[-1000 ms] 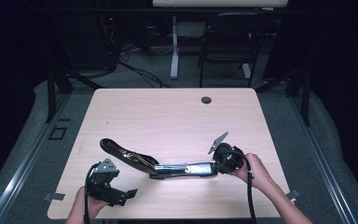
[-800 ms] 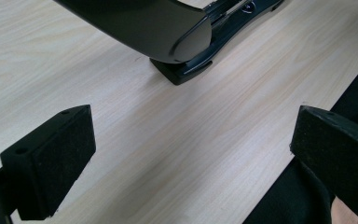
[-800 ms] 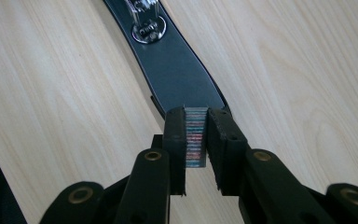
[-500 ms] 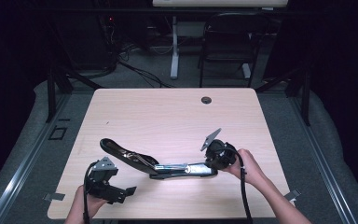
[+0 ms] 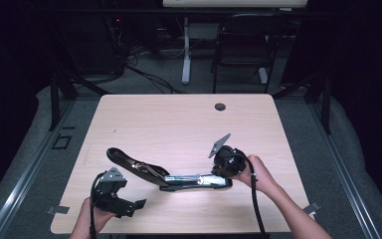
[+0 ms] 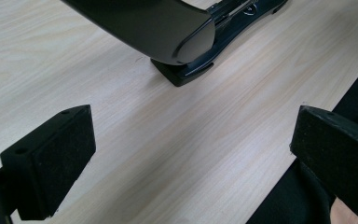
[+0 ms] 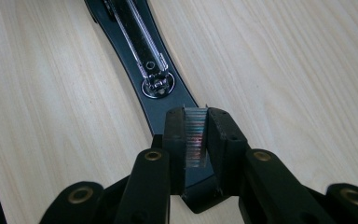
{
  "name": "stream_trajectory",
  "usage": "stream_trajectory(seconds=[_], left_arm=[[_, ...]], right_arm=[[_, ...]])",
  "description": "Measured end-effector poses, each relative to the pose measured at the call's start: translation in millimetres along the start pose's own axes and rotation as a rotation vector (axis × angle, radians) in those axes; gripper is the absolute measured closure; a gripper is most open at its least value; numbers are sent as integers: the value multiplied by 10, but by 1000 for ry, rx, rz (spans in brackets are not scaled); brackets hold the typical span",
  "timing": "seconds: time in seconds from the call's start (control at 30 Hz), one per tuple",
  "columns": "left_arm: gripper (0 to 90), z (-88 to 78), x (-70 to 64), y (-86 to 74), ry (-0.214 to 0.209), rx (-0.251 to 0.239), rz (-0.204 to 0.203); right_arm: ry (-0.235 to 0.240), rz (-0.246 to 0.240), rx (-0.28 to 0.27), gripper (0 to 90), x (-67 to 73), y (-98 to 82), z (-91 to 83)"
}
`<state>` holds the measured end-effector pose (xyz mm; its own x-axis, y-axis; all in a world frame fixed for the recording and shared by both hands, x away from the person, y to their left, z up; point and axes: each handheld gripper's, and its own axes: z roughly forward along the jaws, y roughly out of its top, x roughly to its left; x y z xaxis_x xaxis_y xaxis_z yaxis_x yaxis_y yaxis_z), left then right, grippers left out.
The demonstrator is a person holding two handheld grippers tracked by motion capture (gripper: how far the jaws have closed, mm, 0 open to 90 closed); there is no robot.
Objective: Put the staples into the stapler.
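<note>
High view: a long black stapler (image 5: 169, 175), opened flat, lay across the wooden table (image 5: 179, 124)'s near half. The right gripper (image 5: 225, 164) hovered over its right end; the left gripper (image 5: 113, 191) rested nearby, jaws wide apart.

Right gripper view: jaws pinched a strip of silvery staples (image 7: 196, 136), the open metal staple channel (image 7: 140, 42) running straight ahead.

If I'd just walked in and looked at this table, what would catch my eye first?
Probably the long black stapler lying opened out near the front edge of the pale wooden table, its metal channel exposed. Next, the right gripper at the stapler's right end, its jaws pinched on a strip of staples. The left gripper rests wide open by the front left corner, holding nothing.
</note>
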<state>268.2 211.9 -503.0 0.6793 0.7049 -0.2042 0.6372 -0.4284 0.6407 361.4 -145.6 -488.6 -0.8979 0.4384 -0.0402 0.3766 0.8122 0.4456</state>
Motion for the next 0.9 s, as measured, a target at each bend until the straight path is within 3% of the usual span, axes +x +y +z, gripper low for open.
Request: stream_trajectory(seconds=[0.53,0.9], left_arm=[[0,1,3,10,-4,-6,-1],[0,2,3,11,-7,-7,-1]], right_arm=[[44,-39,-45,777,-23,168,52],[107,-102,-58,777,-26,284,101]])
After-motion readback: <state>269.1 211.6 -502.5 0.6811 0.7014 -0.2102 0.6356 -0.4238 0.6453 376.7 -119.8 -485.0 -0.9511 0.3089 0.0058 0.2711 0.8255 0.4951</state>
